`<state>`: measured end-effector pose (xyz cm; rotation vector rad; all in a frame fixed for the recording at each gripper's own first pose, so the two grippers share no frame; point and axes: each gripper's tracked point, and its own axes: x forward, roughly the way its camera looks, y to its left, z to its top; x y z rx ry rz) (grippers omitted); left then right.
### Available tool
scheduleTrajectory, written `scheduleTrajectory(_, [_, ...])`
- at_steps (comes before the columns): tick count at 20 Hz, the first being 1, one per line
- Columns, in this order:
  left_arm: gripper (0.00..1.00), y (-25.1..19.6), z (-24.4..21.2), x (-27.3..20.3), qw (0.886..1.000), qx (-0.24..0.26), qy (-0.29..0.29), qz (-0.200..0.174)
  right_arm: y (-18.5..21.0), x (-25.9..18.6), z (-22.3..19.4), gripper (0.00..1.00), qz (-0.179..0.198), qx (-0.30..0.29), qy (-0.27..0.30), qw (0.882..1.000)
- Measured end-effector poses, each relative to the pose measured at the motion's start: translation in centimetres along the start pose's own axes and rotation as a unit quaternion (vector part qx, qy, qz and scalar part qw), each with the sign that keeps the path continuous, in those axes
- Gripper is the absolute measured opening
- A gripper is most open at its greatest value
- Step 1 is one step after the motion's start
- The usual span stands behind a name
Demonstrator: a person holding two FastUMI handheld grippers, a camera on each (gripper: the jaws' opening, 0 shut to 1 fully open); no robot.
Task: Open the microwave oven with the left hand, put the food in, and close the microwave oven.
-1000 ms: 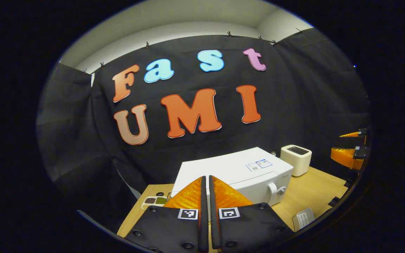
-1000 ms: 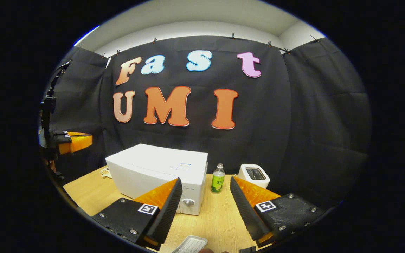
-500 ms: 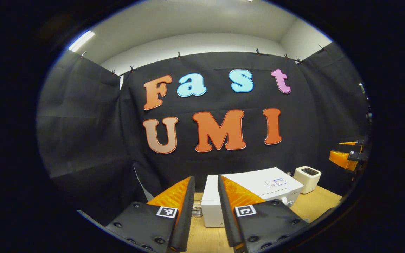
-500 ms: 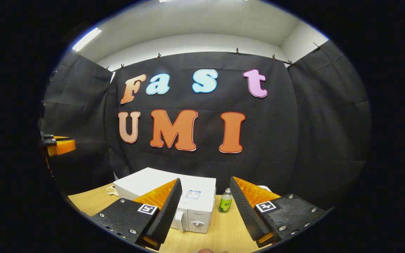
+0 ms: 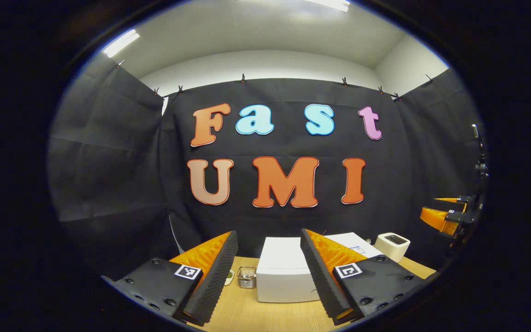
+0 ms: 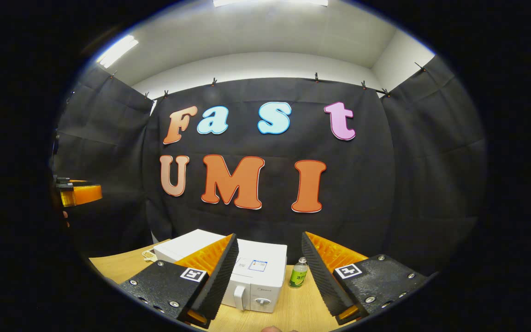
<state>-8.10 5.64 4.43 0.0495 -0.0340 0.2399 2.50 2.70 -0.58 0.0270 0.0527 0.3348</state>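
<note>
Left gripper view is showing the left gripper [image 5: 268, 272] hanging above the wooden table [image 5: 247, 316] with its fingers spread wide and gripping nothing; the white microwave oven [image 5: 284, 276] is sitting between them at 6 o'clock, door closed, a white toaster [image 5: 392, 245] at 4 o'clock. Right gripper view is showing the right gripper [image 6: 269, 274] likewise gaping and empty, the microwave oven [image 6: 247, 276] lying at 6 o'clock beside a green-labelled bottle [image 6: 298, 273], the other gripper floating at 9 o'clock.
</note>
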Motion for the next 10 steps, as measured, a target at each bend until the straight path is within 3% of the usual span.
scheduleTrajectory(1, [0.87, -0.2, 0.3, 0.0, 1.0, 0.001, -0.003, -0.003, 0.1, 0.0, 0.4, 0.86, -0.001, 0.0, -0.004, 1.0])
scheduleTrajectory(3, [0.95, -0.9, 0.7, 0.1, 1.0, -0.007, -0.006, -0.014, 0.2, -0.3, 1.2, 0.87, 0.001, -0.001, -0.015, 1.0])
scheduleTrajectory(4, [0.9, -0.9, 1.0, 0.0, 1.0, -0.008, -0.009, -0.015, 0.2, -0.3, 1.4, 0.88, 0.0, -0.002, -0.019, 1.0])
scheduleTrajectory(6, [0.92, -1.1, 1.6, 0.1, 1.0, -0.007, -0.017, -0.017, 0.4, -0.3, 2.0, 0.89, 0.002, -0.004, -0.025, 1.0])
scheduleTrajectory(10, [1.0, -1.8, 1.8, 0.0, 1.0, 0.002, -0.021, -0.022, 0.8, -0.6, 2.7, 0.9, 0.006, -0.013, -0.035, 0.999])
